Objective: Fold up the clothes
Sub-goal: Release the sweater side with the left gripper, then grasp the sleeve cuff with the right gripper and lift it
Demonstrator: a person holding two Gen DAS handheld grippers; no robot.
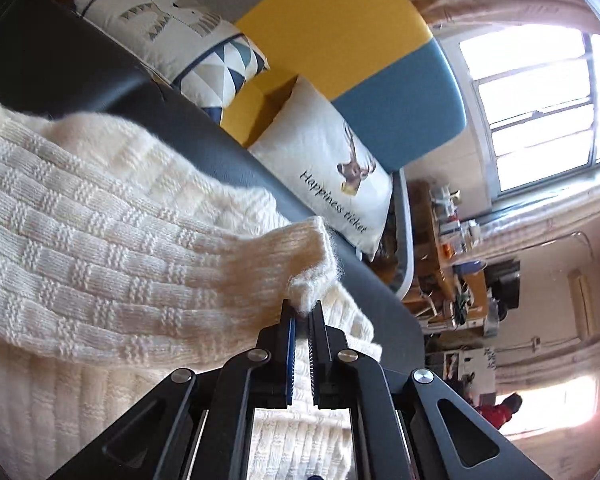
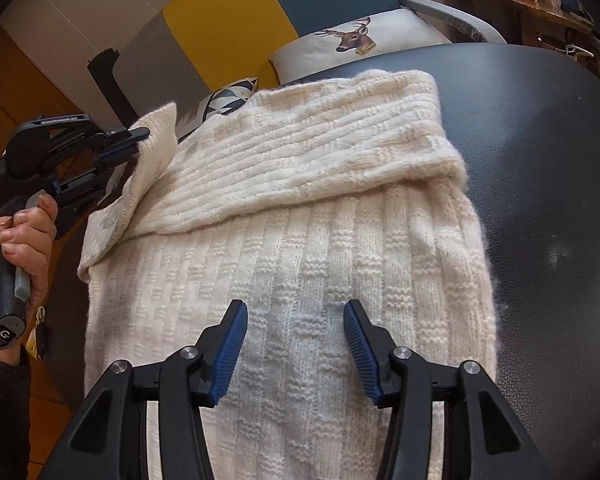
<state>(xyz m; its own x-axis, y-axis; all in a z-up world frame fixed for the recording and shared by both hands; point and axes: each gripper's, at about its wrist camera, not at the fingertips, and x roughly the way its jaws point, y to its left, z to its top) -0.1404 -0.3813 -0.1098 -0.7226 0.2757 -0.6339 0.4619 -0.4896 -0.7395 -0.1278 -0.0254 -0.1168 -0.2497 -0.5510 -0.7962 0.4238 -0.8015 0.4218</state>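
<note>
A cream knitted sweater [image 2: 300, 240] lies on a dark leather table [image 2: 540, 160], with one sleeve folded across its upper part. My left gripper [image 1: 303, 308] is shut on the cuff [image 1: 308, 292] of the other sleeve [image 1: 100, 248] and holds it lifted over the sweater's body. In the right wrist view the left gripper [image 2: 140, 138] shows at the left, pinching that cuff [image 2: 156, 128], with a hand [image 2: 20, 240] on its handle. My right gripper [image 2: 296, 312] stands open just above the sweater's lower body, its blue pads [image 2: 232, 352] apart, nothing between them.
Past the table's far edge a sofa [image 1: 340, 20] in yellow and blue holds a deer-print cushion [image 1: 332, 168] and a triangle-pattern cushion [image 1: 204, 52]. A cluttered desk [image 1: 456, 264] and window [image 1: 540, 108] lie beyond. Bare table surface [image 2: 548, 260] spreads right of the sweater.
</note>
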